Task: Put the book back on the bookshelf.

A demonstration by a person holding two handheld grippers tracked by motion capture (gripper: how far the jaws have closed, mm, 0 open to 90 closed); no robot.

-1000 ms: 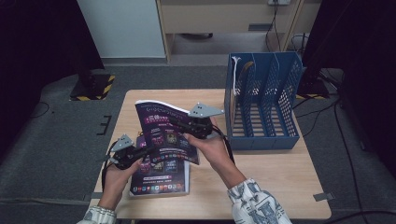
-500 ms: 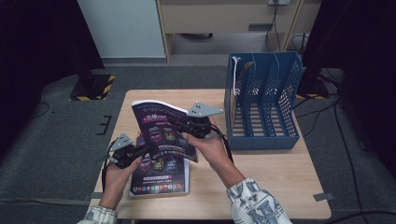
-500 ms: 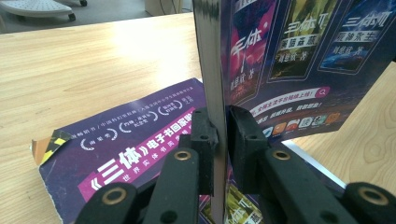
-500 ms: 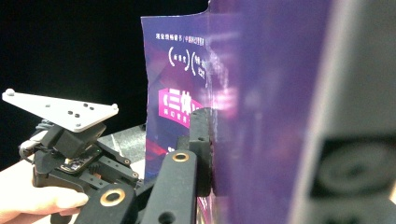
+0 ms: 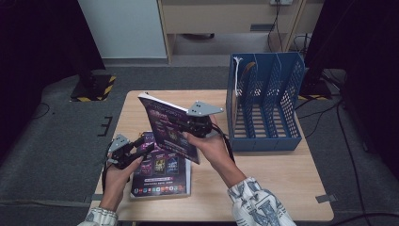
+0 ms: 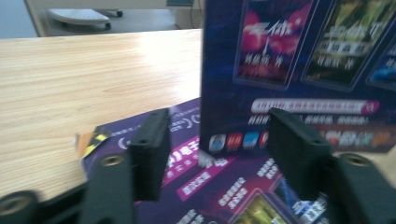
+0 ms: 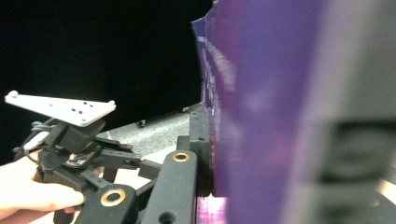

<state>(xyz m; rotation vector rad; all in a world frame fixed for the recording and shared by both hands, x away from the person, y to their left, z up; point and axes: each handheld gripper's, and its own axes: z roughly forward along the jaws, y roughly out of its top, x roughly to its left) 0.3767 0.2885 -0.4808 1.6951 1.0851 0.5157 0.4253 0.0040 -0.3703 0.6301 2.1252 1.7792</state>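
My right gripper [image 5: 189, 126] is shut on a purple magazine [image 5: 165, 126] and holds it tilted above the table; in the right gripper view its jaws clamp the purple cover [image 7: 261, 116] edge-on. My left gripper [image 5: 142, 149] sits low at the left, and its jaws have just been opening. In the left gripper view they [image 6: 222, 135] stand apart with nothing pressed between the pads, the raised magazine's [image 6: 299, 60] lower corner just ahead of them. A second purple magazine [image 5: 160, 179] lies flat under both grippers.
A blue slotted file rack [image 5: 263, 108] stands on the right half of the wooden table [image 5: 268, 174]. Bare wood [image 6: 93, 79] stretches beyond the flat magazine [image 6: 210, 191]. The left gripper [image 7: 88, 154] with its grey plate appears in the right gripper view.
The left gripper has let go of the raised magazine and drawn back to the left, its jaws now apart. The right gripper still holds the magazine up, hardly moved.
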